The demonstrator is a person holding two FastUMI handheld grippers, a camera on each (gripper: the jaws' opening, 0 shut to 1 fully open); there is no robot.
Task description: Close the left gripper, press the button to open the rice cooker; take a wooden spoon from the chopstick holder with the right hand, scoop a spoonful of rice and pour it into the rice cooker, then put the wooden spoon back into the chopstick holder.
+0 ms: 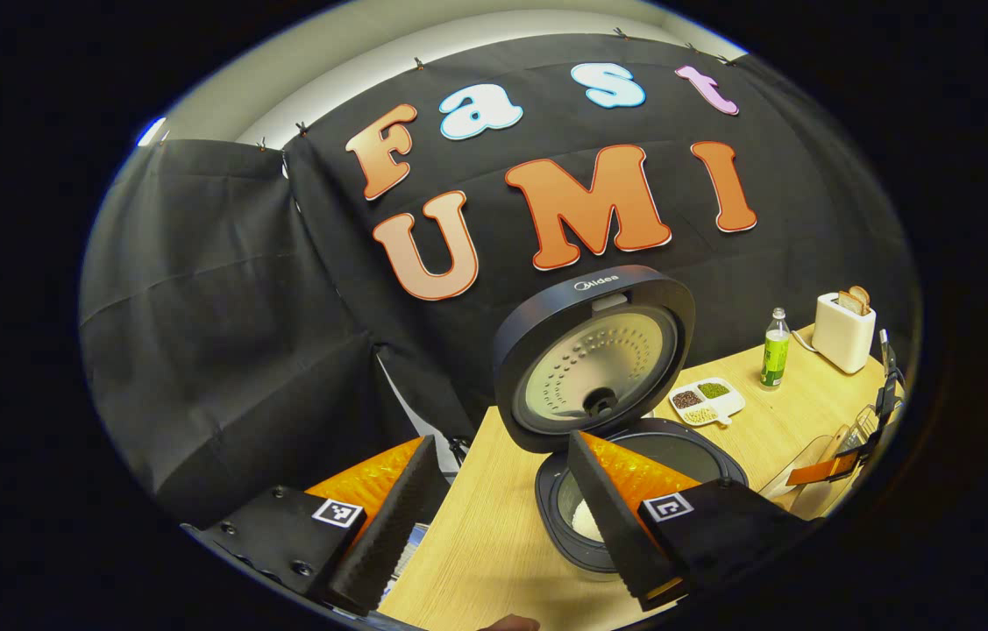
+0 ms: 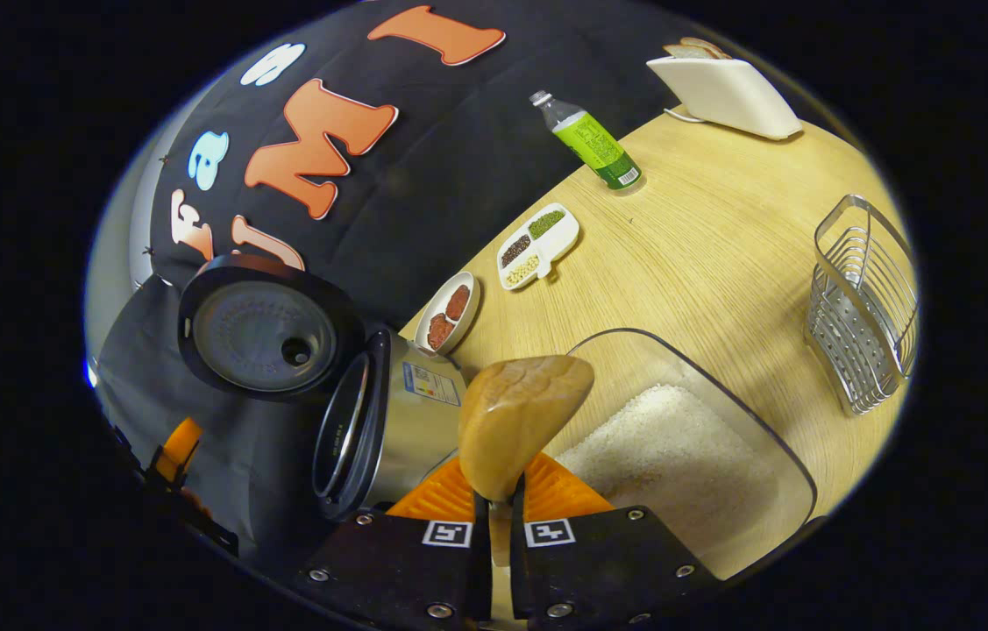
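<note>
Clamping the wooden spoon [image 2: 522,412] in the right gripper [image 2: 499,508], bowl empty above the rice container [image 2: 704,438]. Holding the left gripper [image 1: 494,508] with jaws apart near the open rice cooker [image 1: 599,368]. Risking a slipping handle and spilled grains on the table [image 2: 721,228] if tilting mid-carry.

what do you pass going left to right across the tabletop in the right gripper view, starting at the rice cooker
rice cooker → two-part dish of reddish stuff → three-part tray of beans → green bottle → white toaster → wire chopstick holder
</note>
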